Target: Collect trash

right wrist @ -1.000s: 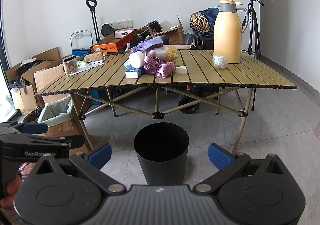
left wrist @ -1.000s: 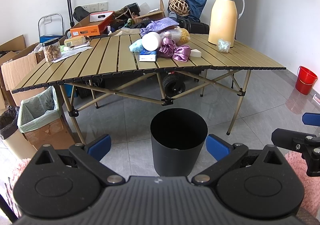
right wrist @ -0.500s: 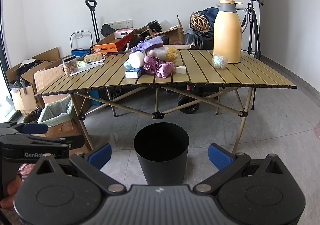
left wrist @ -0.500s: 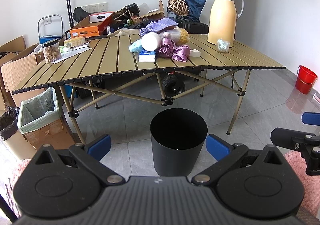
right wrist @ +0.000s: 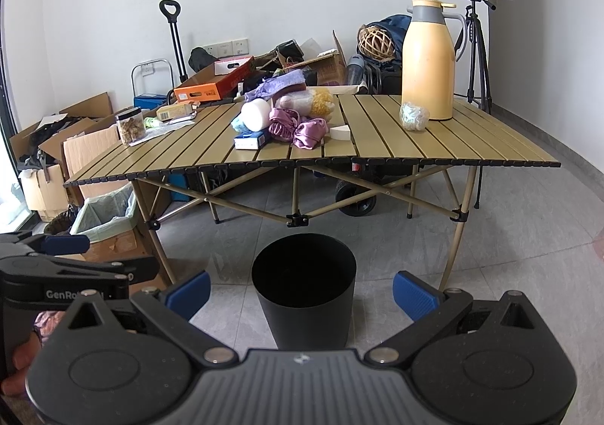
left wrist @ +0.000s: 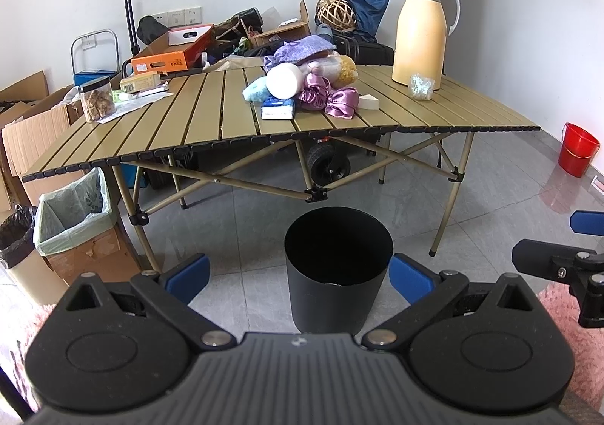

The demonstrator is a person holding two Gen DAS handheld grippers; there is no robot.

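A black round bin (left wrist: 337,266) stands on the floor in front of the slatted folding table (left wrist: 188,130); it also shows in the right wrist view (right wrist: 304,289). A pile lies mid-table: purple satin cloth (left wrist: 329,98), a white roll (left wrist: 284,80), a blue-white tissue pack (left wrist: 278,109), a white wedge (left wrist: 368,102). A crumpled clear wrapper (left wrist: 419,85) lies by the yellow thermos (left wrist: 419,32). My left gripper (left wrist: 298,275) is open and empty, low before the bin. My right gripper (right wrist: 300,291) is open and empty too, beside it.
A jar of snacks (left wrist: 96,100) and papers sit at the table's left. A lined cardboard box (left wrist: 75,221) and a black-bagged bin (left wrist: 15,236) stand at the left. A red bucket (left wrist: 577,149) is at the right. A tripod (right wrist: 477,47) and clutter stand behind the table.
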